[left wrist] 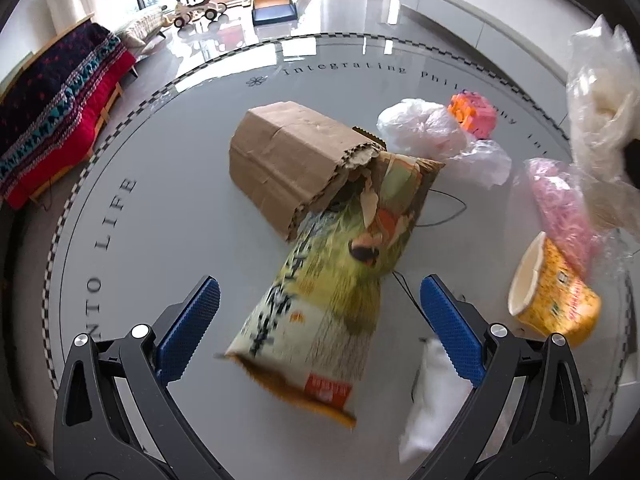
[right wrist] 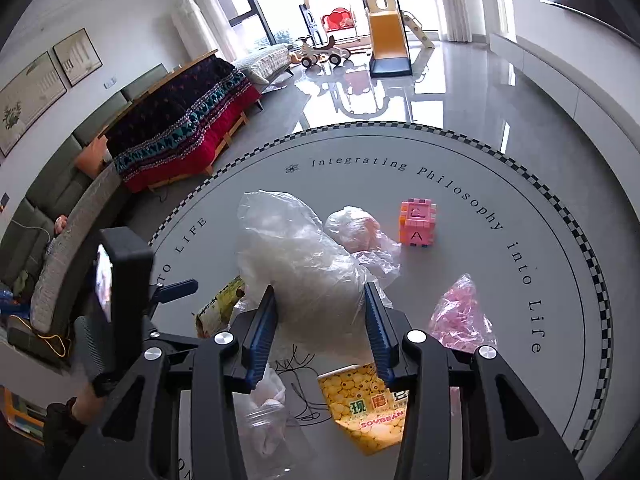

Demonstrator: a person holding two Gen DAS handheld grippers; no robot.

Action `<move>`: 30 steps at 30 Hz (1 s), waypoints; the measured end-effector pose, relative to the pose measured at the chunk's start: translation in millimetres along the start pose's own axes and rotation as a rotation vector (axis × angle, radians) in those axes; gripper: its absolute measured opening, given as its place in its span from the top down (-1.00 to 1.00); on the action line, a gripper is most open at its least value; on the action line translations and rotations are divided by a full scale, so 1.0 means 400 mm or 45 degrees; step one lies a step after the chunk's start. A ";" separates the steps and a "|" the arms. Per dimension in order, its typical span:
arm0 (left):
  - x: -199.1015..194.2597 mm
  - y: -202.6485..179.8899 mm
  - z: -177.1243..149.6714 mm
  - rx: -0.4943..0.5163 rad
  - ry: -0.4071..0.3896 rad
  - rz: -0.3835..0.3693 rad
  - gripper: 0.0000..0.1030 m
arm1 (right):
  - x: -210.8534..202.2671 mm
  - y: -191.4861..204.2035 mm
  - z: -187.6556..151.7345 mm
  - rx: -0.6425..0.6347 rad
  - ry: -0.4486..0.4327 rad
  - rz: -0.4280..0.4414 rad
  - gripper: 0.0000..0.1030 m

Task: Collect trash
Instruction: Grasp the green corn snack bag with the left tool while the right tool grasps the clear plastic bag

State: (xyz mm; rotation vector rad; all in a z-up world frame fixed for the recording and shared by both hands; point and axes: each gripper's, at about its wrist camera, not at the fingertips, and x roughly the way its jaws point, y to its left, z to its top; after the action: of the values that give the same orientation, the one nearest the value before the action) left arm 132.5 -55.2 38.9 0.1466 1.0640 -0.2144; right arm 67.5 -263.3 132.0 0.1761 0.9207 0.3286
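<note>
On the round grey table [left wrist: 168, 208], with its checkered rim and printed lettering, the trash lies scattered. Between the spread blue pads of the left gripper [left wrist: 320, 320] hangs or lies a green and yellow snack bag [left wrist: 332, 280], blurred, printed with dark characters and a red label at its near end; the jaws stand wide apart and touch nothing. The bag's far end rests against a torn brown cardboard piece [left wrist: 288, 160], folded and ragged along one edge. To the right lie a crumpled white plastic bag [left wrist: 420, 126], a pink and orange block cube [left wrist: 474, 114], a clear bag of pink bits [left wrist: 560, 208] and a yellow paper cup [left wrist: 556, 296] on its side. A white tissue wad [left wrist: 432, 400] sits just under the right finger.

The right gripper [right wrist: 320, 320] is closed on a large clear plastic bag [right wrist: 304, 268], crumpled and cloudy, which bulges up and forward from between its pads. Beneath it the yellow cup [right wrist: 368, 412] shows its printed side, with a thin black cord [right wrist: 298, 384] looped on the table beside it.
</note>
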 end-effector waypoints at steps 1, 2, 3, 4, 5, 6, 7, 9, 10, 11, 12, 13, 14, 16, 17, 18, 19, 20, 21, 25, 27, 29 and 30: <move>0.008 0.000 0.006 -0.004 0.003 0.002 -0.88 | 0.003 -0.005 -0.002 0.007 0.002 0.001 0.14; 0.014 -0.002 0.011 -0.005 0.006 0.011 -0.88 | 0.006 -0.009 -0.003 0.014 0.004 0.003 0.14; 0.021 -0.004 0.015 -0.005 0.005 0.024 -0.88 | 0.009 -0.012 -0.006 0.018 0.006 0.006 0.14; 0.030 -0.007 0.018 -0.004 0.006 0.036 -0.88 | 0.013 -0.017 -0.009 0.024 0.008 0.006 0.14; 0.038 -0.009 0.020 -0.006 0.016 0.040 -0.88 | 0.015 -0.020 -0.010 0.028 0.009 0.008 0.14; 0.046 -0.011 0.019 -0.014 0.026 0.038 -0.88 | 0.018 -0.024 -0.012 0.031 0.010 0.009 0.14; 0.054 -0.014 0.017 -0.020 0.027 0.022 -0.88 | 0.020 -0.028 -0.014 0.038 0.012 0.010 0.14; 0.065 -0.021 0.011 -0.024 0.024 -0.020 -0.86 | 0.022 -0.033 -0.017 0.048 0.013 0.016 0.14; 0.073 -0.020 0.006 -0.029 0.041 -0.037 -0.81 | 0.024 -0.034 -0.018 0.052 0.012 0.018 0.14; 0.078 -0.023 0.001 -0.031 0.049 -0.031 -0.80 | 0.024 -0.034 -0.019 0.055 0.009 0.016 0.14; 0.081 -0.025 -0.005 -0.031 0.046 -0.013 -0.80 | 0.024 -0.034 -0.019 0.057 0.006 0.015 0.14; 0.088 -0.026 -0.010 -0.032 0.052 0.004 -0.80 | 0.024 -0.034 -0.020 0.061 0.003 0.014 0.14; 0.088 -0.022 -0.013 -0.045 0.047 -0.006 -0.80 | 0.025 -0.033 -0.021 0.062 0.004 0.013 0.14; 0.086 -0.021 -0.008 -0.054 0.052 -0.011 -0.80 | 0.026 -0.030 -0.020 0.063 0.004 0.010 0.14; 0.084 -0.018 -0.008 -0.066 0.041 -0.015 -0.76 | 0.026 -0.029 -0.020 0.063 0.005 0.010 0.14; 0.083 -0.016 -0.005 -0.065 0.022 -0.010 -0.52 | 0.026 -0.027 -0.020 0.062 0.006 0.011 0.14; 0.076 -0.014 -0.006 -0.056 0.002 0.011 -0.34 | 0.024 -0.025 -0.021 0.060 0.003 0.009 0.14; 0.071 -0.010 -0.007 -0.065 -0.005 0.002 -0.24 | 0.022 -0.023 -0.021 0.060 0.001 0.006 0.14; 0.065 -0.006 -0.009 -0.077 -0.012 -0.011 -0.11 | 0.021 -0.023 -0.020 0.062 -0.001 0.004 0.14; 0.044 0.007 -0.019 -0.137 -0.020 -0.061 0.00 | 0.008 -0.014 -0.023 0.063 -0.010 0.004 0.14; 0.039 0.007 -0.030 -0.137 -0.017 -0.068 0.00 | 0.002 -0.004 -0.025 0.054 -0.011 0.006 0.14; 0.028 0.011 -0.047 -0.133 -0.014 -0.076 0.00 | -0.005 0.011 -0.029 0.044 -0.013 0.006 0.14; 0.021 0.011 -0.056 -0.131 -0.016 -0.078 0.00 | -0.005 0.012 -0.029 0.042 -0.013 0.006 0.14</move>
State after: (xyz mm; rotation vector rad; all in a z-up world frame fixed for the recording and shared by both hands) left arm 118.7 -46.7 20.9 0.0197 1.0653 -0.2150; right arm 55.9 -259.5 127.9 0.2101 0.9162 0.3167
